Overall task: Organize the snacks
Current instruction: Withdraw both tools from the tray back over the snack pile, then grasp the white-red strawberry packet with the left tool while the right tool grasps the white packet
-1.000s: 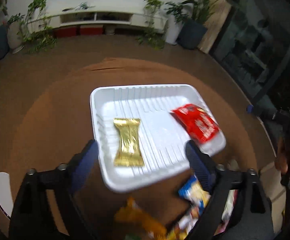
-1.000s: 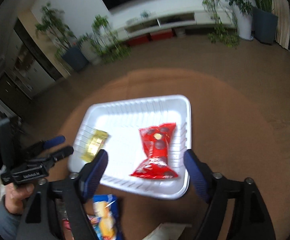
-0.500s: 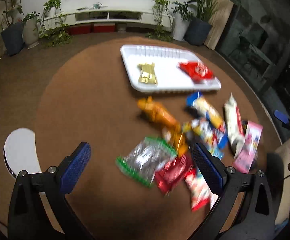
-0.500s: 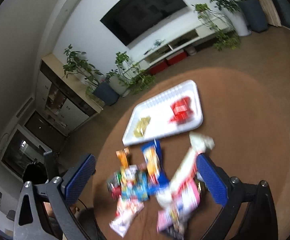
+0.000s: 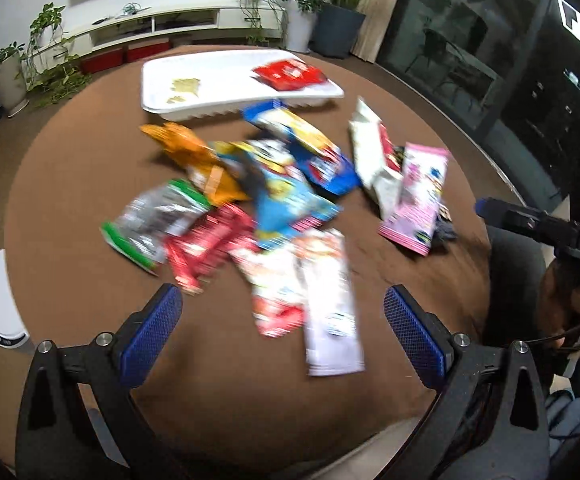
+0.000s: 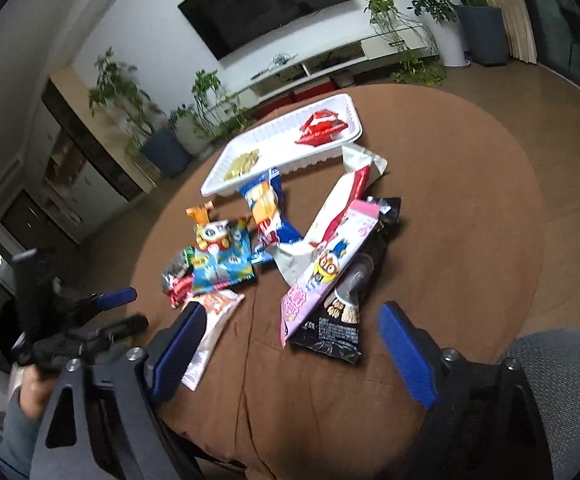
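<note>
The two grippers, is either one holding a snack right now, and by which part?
Nothing is held. The left gripper and right gripper are both empty above the table.

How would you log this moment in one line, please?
left gripper: open, empty | right gripper: closing, empty | tray: gold packet, red packet | pile: on table

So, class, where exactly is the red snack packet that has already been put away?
The red packet lies in the white tray, at its right end in both wrist views, across the table beyond the snack pile; the gold packet lies at the tray's left end.
</note>
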Motion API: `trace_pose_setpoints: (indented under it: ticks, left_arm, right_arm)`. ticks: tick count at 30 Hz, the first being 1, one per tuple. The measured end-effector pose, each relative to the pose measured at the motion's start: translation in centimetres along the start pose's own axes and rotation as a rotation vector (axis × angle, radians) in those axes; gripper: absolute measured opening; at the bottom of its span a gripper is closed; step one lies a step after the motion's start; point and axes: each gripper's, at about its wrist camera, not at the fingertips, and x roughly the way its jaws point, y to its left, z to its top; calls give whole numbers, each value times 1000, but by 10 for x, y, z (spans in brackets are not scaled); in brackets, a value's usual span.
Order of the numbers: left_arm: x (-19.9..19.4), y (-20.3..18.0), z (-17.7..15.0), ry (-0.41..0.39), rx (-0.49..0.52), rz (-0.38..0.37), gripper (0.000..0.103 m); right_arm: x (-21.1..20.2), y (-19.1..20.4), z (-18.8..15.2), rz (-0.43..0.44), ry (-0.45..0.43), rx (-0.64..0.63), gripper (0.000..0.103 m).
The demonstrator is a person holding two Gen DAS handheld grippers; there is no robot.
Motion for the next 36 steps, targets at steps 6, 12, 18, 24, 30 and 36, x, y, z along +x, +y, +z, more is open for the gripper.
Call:
trace_pose_setpoints:
  ticks: [6, 12, 18, 24, 30, 36]
  left_arm:
    - [13, -26, -3, 15, 9, 43, 74]
    - [23, -35, -5, 38, 42, 70, 62]
    - [13, -22, -2, -4, -9, 52, 62]
    - [-7, 18, -9, -29, -128, 78, 62]
    - [-14, 34, -18, -43, -171, 82, 58]
    - [-15, 52, -25, -48, -217, 84, 59]
  right_arm:
    - [0, -4, -5, -37, -2, -3, 83]
    - [-1, -5, -7, -37, 7, 10, 81]
    - [4, 16, -9, 26, 38, -26, 77]
    - [36, 61, -14, 66, 137, -109, 72]
    - [81, 91, -22, 8, 253, -162, 68]
    - [100, 101, -24, -70, 282, -233, 64]
